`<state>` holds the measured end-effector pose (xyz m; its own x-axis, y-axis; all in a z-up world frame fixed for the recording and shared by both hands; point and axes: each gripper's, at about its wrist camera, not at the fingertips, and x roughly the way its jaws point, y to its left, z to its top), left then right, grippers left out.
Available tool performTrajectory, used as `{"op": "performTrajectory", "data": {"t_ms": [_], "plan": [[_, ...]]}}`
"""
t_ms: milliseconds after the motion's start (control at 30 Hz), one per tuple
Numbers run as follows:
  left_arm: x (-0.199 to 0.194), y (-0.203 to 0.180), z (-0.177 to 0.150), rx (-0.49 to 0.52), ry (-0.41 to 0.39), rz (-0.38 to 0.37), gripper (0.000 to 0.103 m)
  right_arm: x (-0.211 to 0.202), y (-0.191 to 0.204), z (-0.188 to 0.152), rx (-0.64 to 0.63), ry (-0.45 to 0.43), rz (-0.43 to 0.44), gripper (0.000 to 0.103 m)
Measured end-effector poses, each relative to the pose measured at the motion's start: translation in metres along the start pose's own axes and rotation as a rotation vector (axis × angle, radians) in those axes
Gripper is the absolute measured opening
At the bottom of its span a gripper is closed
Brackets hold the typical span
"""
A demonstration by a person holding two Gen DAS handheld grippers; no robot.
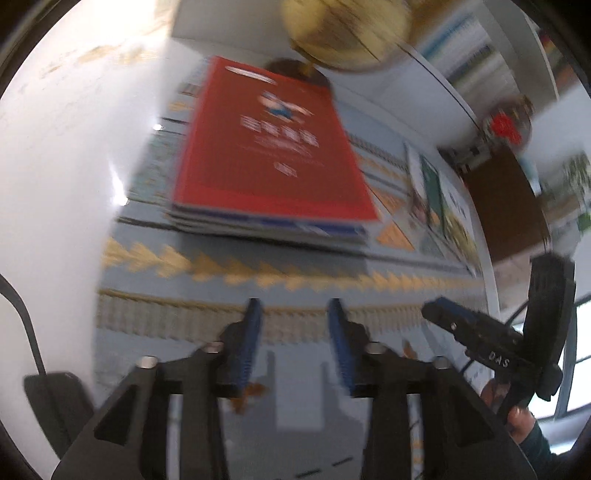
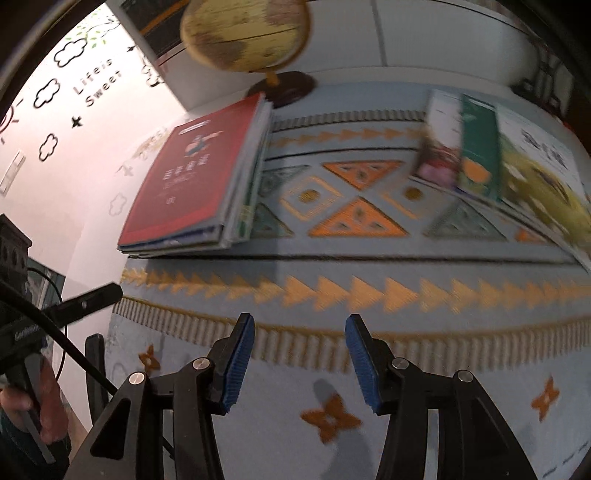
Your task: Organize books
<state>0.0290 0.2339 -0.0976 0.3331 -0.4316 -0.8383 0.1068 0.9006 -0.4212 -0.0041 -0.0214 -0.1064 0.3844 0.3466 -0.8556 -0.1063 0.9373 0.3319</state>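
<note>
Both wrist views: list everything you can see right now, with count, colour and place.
book stack: one pile, red cover on top, left part of the cloth, in front of the globe.
loose books: about three, white, green and yellow-green covers, overlapping in a row at the right of the cloth.
globe: one, yellowish with a dark round base, behind the stack.
tablecloth: one, pale blue with orange triangle patterns.
wall stickers: black cloud outlines and lettering, left wall.
left hand-held gripper: black, blue pads, open, nothing between them.
right hand-held gripper: same, open, nothing between them.
hand: one, on the left hand-held gripper's handle.
</note>
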Motion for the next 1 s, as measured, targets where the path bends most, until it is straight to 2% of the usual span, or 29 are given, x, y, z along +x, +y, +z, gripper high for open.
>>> {"op": "performTrajectory", "data": {"t_ms": [33, 67, 300, 500, 667, 867, 1000], "plan": [[0.003, -0.011, -0.003, 0.018, 0.008, -0.009, 0.069, -0.005, -0.005, -0.005, 0.008, -0.003, -0.005, 0.049], [0.005, -0.022, -0.006, 0.039, 0.003, -0.020, 0.072, -0.010, -0.009, -0.009, 0.015, -0.008, -0.012, 0.049], [0.026, -0.101, -0.022, 0.205, 0.035, -0.082, 0.073, -0.045, -0.055, -0.037, 0.076, -0.049, -0.065, 0.049], [0.056, -0.156, -0.023, 0.255, 0.075, -0.101, 0.073, -0.074, -0.128, -0.047, 0.194, -0.084, -0.099, 0.050], [0.076, -0.187, -0.020, 0.231, 0.087, -0.079, 0.073, -0.093, -0.188, -0.028, 0.223, -0.116, -0.127, 0.050], [0.107, -0.220, -0.012, 0.178, 0.093, -0.038, 0.073, -0.102, -0.250, 0.019, 0.219, -0.131, -0.134, 0.051], [0.125, -0.249, 0.007, 0.178, 0.046, -0.044, 0.073, -0.098, -0.282, 0.050, 0.199, -0.121, -0.135, 0.051]]}}
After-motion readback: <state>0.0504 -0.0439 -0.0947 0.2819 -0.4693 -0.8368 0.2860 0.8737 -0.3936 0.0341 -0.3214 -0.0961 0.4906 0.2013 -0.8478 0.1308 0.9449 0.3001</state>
